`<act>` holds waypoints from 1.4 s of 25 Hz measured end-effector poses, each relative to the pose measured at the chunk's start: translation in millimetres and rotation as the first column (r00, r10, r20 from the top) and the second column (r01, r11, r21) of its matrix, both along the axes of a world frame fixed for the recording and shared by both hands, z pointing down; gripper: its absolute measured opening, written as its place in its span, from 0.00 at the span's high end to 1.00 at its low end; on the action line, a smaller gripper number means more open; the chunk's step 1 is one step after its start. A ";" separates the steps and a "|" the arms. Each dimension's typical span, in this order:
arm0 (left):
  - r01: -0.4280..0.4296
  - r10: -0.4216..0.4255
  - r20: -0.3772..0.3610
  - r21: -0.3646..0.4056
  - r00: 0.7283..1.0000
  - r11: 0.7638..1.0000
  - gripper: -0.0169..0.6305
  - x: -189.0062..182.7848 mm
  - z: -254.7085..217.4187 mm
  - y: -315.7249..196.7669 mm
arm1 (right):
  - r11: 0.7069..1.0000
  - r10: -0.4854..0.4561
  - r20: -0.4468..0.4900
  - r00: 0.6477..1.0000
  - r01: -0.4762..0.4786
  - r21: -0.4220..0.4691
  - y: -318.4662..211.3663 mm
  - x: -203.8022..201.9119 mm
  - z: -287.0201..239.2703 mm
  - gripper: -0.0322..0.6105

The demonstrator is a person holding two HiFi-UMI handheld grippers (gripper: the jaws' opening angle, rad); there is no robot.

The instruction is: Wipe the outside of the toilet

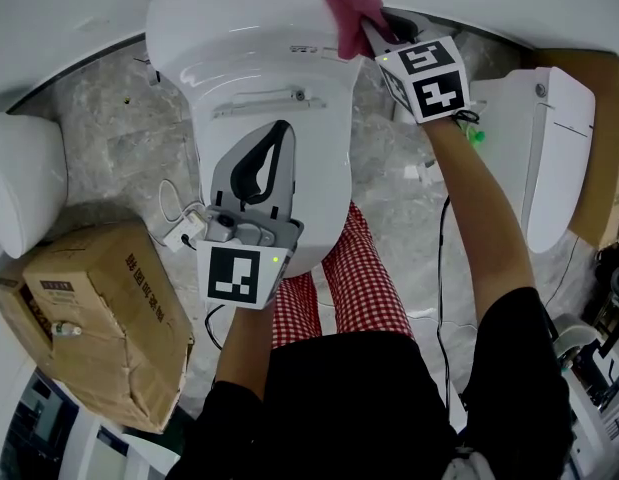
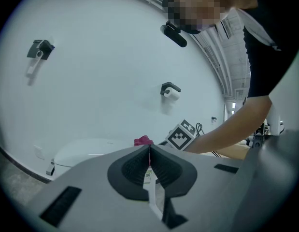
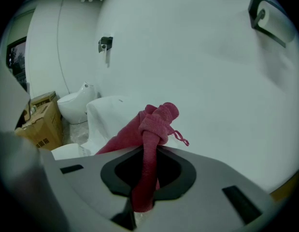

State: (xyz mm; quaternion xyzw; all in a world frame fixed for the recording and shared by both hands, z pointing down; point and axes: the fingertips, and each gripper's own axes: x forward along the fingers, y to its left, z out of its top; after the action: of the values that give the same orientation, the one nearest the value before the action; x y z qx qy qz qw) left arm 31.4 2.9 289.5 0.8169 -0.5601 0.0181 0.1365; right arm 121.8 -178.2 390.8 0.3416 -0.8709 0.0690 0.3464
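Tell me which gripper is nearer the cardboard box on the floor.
Left. The left gripper is over the toilet lid, with the cardboard box on the floor to its left. The right gripper, clamping the pink cloth, is at the tank, farther off.

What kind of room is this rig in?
Likely a bathroom mock-up or showroom: several toilets share one stone floor, a toilet-roll holder hangs on the wall, and a cardboard box sits beside them.
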 end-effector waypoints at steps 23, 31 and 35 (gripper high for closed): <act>0.006 -0.006 0.002 -0.012 1.000 1.000 0.96 -9.1 6.7 -5.6 | 0.988 0.151 0.042 0.988 -0.152 0.010 -6.9 25.1 14.3 0.86; 0.015 -0.015 0.005 -0.030 1.000 0.999 0.96 -19.7 16.2 -1.7 | 0.971 0.206 0.176 0.963 -0.224 0.089 -4.5 26.6 -4.6 0.86; 0.037 -0.038 -0.006 -0.033 0.999 0.999 0.96 -29.1 17.3 -0.5 | 0.954 0.195 0.255 0.947 -0.243 0.173 5.1 12.8 -31.9 0.86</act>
State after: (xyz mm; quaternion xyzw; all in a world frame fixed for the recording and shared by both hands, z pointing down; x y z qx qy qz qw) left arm 2.3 2.5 306.9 0.8039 -0.5745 0.0220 0.1522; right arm 134.6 -173.1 358.9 0.4595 -0.8646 0.0584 0.1947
